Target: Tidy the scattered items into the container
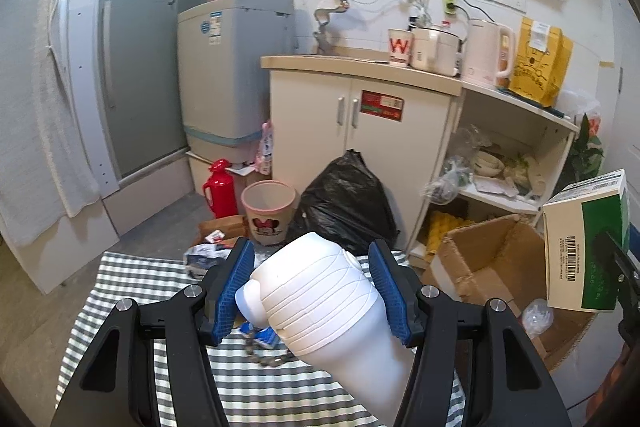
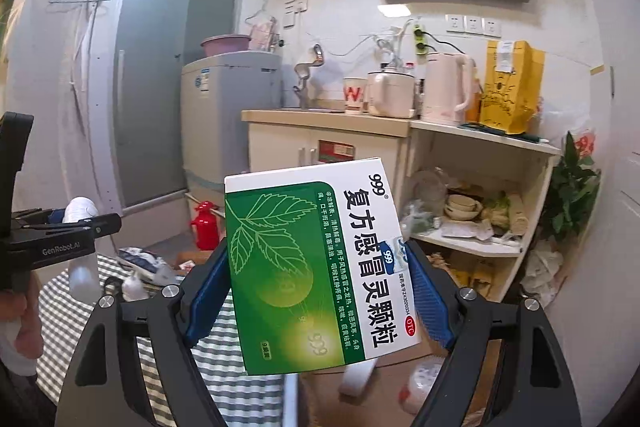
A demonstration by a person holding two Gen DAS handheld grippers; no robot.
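My left gripper (image 1: 310, 269) is shut on a white plastic bottle (image 1: 320, 307), held tilted above the green-and-white checked tablecloth (image 1: 132, 291). In the right wrist view my right gripper (image 2: 320, 263) is shut on a green-and-white medicine box (image 2: 316, 267), lifted above the open cardboard box (image 2: 400, 395). The same medicine box (image 1: 584, 247) shows at the right edge of the left wrist view, over the cardboard box (image 1: 484, 255). Small packets (image 1: 260, 337) and a bead string (image 1: 268, 359) lie on the cloth under the bottle.
A black rubbish bag (image 1: 344, 203), a pink bin (image 1: 270, 213) and a red thermos (image 1: 218, 189) stand on the floor beyond the table. Behind them are a white cabinet (image 1: 360, 131), open shelves (image 1: 508, 163) and a washing machine (image 1: 232, 75). Packets (image 2: 140, 263) lie on the cloth.
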